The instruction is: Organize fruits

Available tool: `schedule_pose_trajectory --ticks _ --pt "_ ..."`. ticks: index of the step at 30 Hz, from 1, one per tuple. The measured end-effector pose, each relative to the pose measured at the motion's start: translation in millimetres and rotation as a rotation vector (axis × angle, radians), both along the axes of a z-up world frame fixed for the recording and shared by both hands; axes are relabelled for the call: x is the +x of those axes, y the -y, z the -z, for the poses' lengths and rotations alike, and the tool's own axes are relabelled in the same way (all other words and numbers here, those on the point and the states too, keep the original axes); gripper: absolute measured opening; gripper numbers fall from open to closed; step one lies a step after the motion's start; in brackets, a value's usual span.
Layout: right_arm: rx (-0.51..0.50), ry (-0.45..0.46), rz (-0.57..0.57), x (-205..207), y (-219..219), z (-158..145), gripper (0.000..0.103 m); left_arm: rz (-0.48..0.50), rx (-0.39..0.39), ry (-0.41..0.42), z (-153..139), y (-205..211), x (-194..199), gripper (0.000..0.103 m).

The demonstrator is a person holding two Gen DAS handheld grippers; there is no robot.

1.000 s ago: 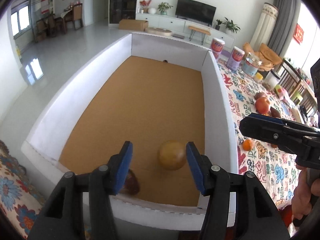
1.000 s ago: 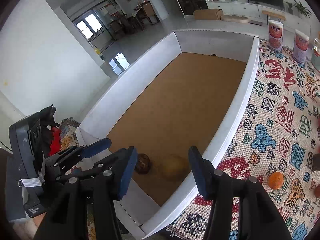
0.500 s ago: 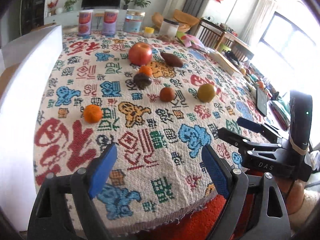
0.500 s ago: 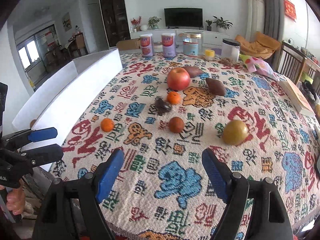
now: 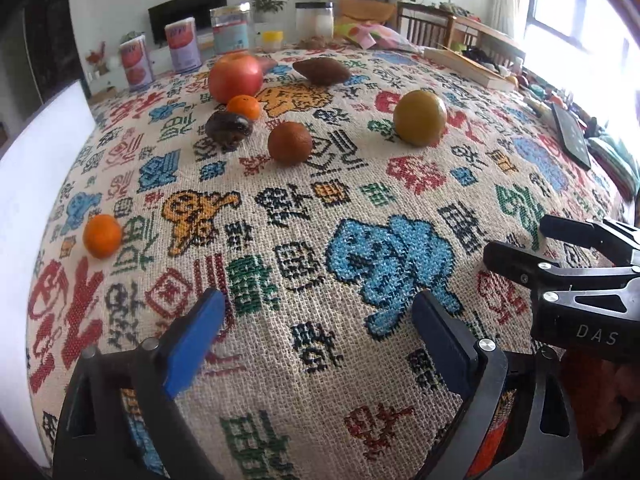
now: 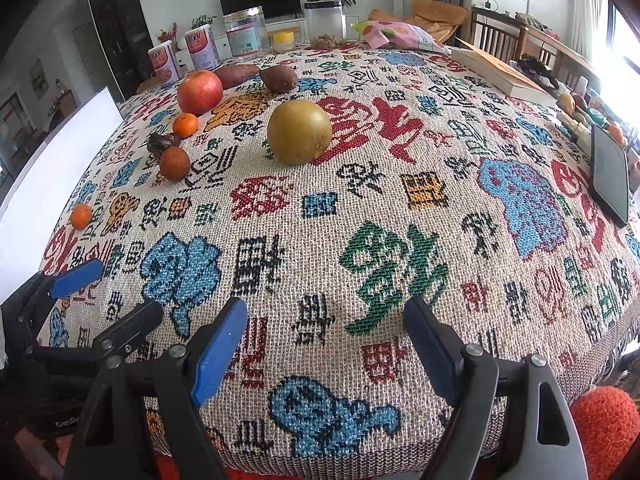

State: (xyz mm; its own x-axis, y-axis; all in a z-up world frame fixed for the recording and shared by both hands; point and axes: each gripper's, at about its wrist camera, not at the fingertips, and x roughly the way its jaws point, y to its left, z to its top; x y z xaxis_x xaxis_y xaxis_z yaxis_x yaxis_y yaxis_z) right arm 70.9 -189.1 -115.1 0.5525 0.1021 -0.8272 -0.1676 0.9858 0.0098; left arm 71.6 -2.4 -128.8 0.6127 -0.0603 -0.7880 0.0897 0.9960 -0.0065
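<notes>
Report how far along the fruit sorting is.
Nothing sorted shows in these views. Both the left claw and the right claw are open and empty, hovering near the table edge. Left on the tablecloth: yellow pear, red apple, two oranges, a brown round fruit and a dark fruit.

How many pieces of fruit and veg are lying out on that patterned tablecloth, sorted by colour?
Red: 1, the apple
Bright orange: 2, one mandarin by the apple, another mandarin near the white box wall
Yellow-brown: 1, the pear
Rusty brown: 1, a round fruit
Dark brown: 1, a wrinkled fruit
Reddish-brown: 2 sweet potatoes
Total: 8
</notes>
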Motion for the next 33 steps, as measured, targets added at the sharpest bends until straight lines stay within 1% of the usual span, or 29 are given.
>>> schedule_pose_trajectory --ticks 3,5,7,8,10,14,16,33 --pt "-0.037 0.008 -0.002 2.0 -5.1 3.5 0.081 0.0 0.007 0.018 1.5 1.7 -1.3 0.098" --pt "-0.03 0.006 0.006 2.8 -3.4 4.2 0.083 0.01 0.013 0.029 2.3 2.0 -1.4 0.098" --pt "-0.021 0.004 0.0 3.1 -3.7 4.8 0.088 0.021 0.022 0.035 2.8 2.8 -0.6 0.1" --pt "-0.024 0.005 -0.002 3.7 -5.0 5.2 0.089 0.025 0.024 0.036 2.9 3.0 -0.9 0.1" --pt "-0.02 0.0 -0.002 4.9 -5.9 6.2 0.095 0.03 0.029 0.036 2.7 3.7 -1.1 0.1" --pt "-0.021 0.004 -0.003 6.9 -7.4 8.8 0.103 0.037 0.035 0.039 2.8 4.7 -1.0 0.101" --pt "-0.022 0.016 -0.001 6.6 -7.5 9.2 0.103 0.036 0.033 0.037 2.7 4.4 -0.3 0.101" --pt "-0.026 0.01 -0.003 7.7 -7.7 9.6 0.103 0.036 0.035 0.033 3.8 4.1 0.8 0.101"
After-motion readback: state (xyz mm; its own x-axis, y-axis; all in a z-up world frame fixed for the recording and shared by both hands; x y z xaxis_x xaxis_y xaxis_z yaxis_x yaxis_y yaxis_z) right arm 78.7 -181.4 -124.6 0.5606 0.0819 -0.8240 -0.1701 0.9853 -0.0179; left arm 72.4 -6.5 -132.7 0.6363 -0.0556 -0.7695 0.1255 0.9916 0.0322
